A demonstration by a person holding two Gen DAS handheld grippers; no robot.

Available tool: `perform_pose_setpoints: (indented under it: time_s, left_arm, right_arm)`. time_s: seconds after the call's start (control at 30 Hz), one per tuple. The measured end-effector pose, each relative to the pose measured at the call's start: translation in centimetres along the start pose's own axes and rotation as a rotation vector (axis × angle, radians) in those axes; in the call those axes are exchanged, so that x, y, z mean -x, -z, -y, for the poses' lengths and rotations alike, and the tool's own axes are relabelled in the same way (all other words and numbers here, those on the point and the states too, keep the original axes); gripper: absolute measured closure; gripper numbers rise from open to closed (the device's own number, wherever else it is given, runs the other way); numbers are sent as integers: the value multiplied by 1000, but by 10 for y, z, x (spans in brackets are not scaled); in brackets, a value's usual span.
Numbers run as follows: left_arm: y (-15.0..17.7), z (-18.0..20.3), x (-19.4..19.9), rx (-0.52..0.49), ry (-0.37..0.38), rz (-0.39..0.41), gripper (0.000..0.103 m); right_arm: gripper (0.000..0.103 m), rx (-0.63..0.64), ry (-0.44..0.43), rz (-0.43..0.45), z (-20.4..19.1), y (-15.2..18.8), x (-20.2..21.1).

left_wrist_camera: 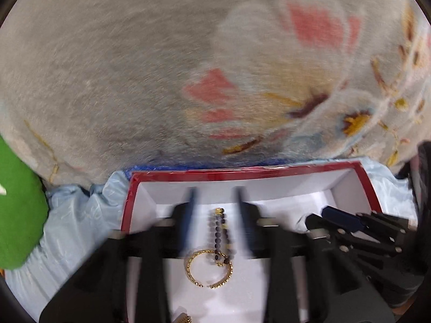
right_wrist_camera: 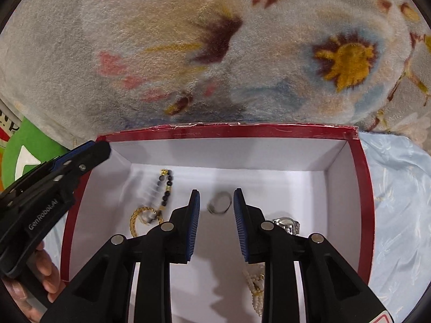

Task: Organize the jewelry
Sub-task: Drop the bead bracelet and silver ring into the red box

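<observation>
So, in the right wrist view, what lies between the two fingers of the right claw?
A small silver ring lies on the white floor of the red box, just past the fingertips of the right claw. The pads do not touch it.

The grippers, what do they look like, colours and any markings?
Both grippers, left gripper and right gripper, are matte black plastic with ribbed blue pads on the inner finger faces and round silver pins at the joints. The left one carries white lettering, GenRobot.AI.
</observation>
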State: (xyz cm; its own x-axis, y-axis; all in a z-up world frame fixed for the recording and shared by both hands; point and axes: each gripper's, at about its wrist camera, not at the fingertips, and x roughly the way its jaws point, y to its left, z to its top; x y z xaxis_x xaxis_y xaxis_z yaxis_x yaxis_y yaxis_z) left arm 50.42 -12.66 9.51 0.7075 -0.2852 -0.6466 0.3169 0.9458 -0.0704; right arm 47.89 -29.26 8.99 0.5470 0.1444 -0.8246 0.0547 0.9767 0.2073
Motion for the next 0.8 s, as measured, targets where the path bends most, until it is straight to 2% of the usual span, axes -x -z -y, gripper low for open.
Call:
perform_pose_setpoints:
  time_s: [0.03, 0.23, 0.3, 0.43, 0.53, 0.7, 0.8]
  left_arm:
    - [1, -3, 1, 20, -9, 10, 44]
    - [12, -19, 31, 33, -17, 41, 44]
    - [22, -22, 53, 16, -27, 49, 38]
    - [52, -34, 98, 31, -11, 46, 35]
    - [85, -41, 135, 36, 2, 26, 35]
    - [152, -45, 187, 9, -7, -29, 35]
    - [191, -41, 211, -15, -30, -54, 35]
  right_arm:
    - [70, 0, 0, 8, 1, 1, 2]
    - [69, -12, -33, 83, 8, 17, 43]
    - [68, -12, -43, 110, 8, 34, 66]
    - [63, 19, -53, 165, 9, 83, 123]
    - [63, 44, -27, 178, 9, 124, 157]
    - [63, 108, 79, 165, -1, 209, 205]
    - [63, 102, 92, 135, -3, 251, 219]
